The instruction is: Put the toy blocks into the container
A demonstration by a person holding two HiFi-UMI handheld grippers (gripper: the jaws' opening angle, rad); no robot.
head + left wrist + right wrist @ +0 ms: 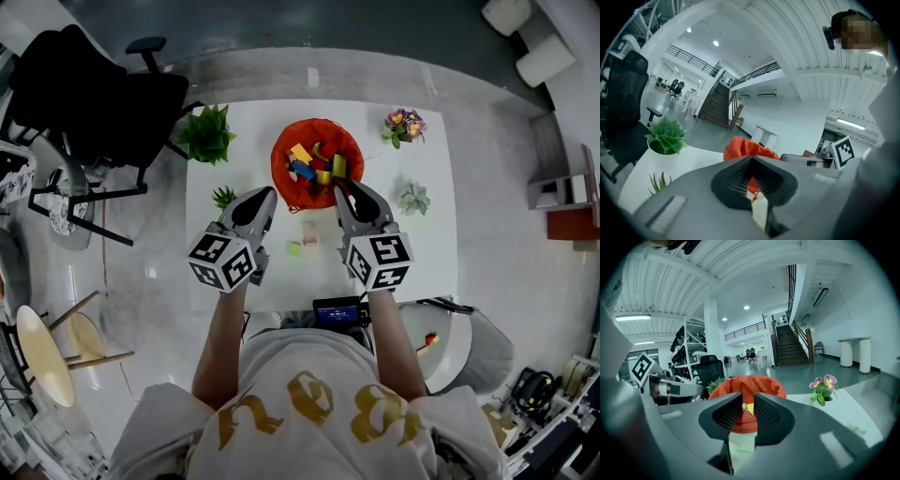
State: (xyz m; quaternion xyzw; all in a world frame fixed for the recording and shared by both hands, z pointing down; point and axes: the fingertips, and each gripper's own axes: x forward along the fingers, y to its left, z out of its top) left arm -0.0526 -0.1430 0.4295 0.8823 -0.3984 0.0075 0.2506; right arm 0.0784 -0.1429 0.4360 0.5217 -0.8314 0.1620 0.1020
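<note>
Two toy blocks, a green cube (294,248) and a pale wooden cuboid (309,232), remain on the white table (427,258) at 6 o'clock of the red fabric container (278,173), which already holds several coloured blocks (314,169). The left gripper (269,195) has its jaws closed on nothing; the right gripper (339,187) is slightly parted and empty

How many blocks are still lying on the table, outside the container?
2. A green block lies between the left gripper and right gripper; a tan block sits just right of it, nearer the container. Others may be hidden under the grippers.
</note>
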